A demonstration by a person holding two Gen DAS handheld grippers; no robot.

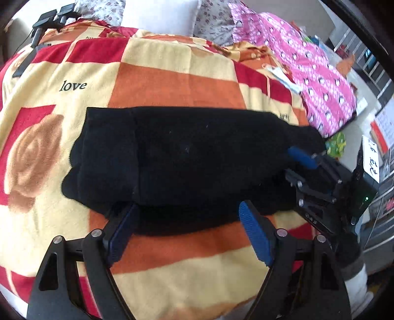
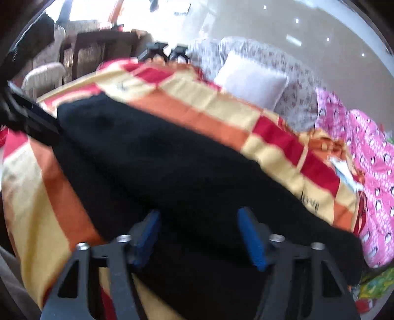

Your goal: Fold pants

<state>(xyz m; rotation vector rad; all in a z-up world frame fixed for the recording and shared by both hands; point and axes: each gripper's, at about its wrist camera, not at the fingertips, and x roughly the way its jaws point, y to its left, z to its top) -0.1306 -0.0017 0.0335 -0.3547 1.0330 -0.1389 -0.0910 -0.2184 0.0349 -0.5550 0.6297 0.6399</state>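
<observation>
Black pants (image 1: 187, 157) lie folded in a long band across a checked blanket (image 1: 172, 81) on a bed. My left gripper (image 1: 188, 206) stands open at the band's near edge, its blue pads (image 1: 256, 233) wide apart, with the left tip just under the cloth edge. My right gripper (image 1: 294, 165) is at the band's right end, one blue pad on top of the cloth. In the right wrist view the pants (image 2: 172, 160) run away to the upper left. The right gripper (image 2: 198, 214) has black cloth between its spread fingers (image 2: 251, 238), and I see no pinch.
A pink patterned cloth (image 1: 317, 81) lies along the blanket's right side, with floral bedding and a white pillow (image 1: 160, 17) at the head. Black gear (image 1: 51, 19) sits at the far left corner. Shelves and papers (image 1: 379, 128) stand off the bed's right edge.
</observation>
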